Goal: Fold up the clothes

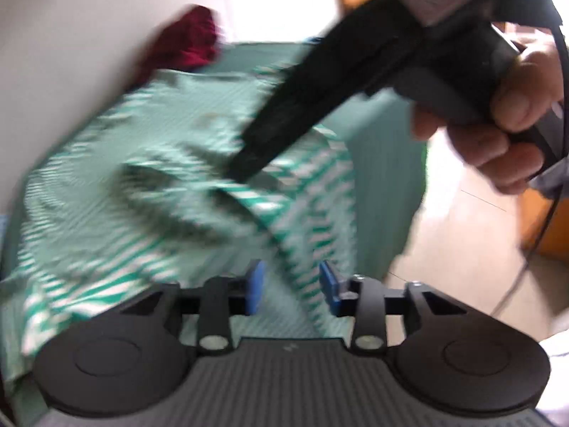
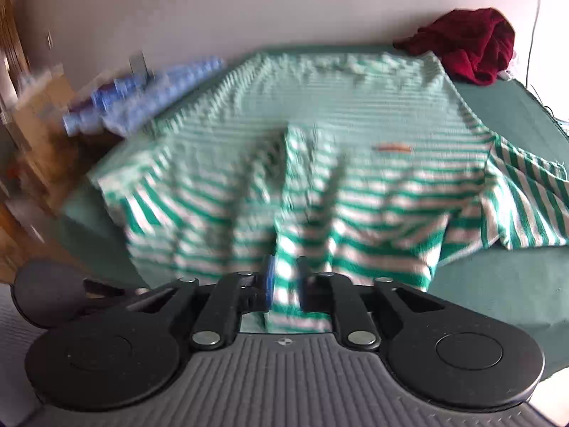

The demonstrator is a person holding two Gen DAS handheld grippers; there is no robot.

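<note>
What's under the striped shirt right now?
The striped shirt lies on a green table cover, visible around it. Whatever sits beneath the shirt's middle is covered.

the left gripper (image 1: 291, 286) shows black linkage arms, silver screws, two round black discs and a ribbed grey base, with blue pads (image 1: 256, 286) on its fingers. same build on the right gripper (image 2: 284, 284), a small round mark on its base. the right hand (image 1: 505, 117) wraps a black and grey handle, a black cable (image 1: 554, 195) trailing beside it.
</note>
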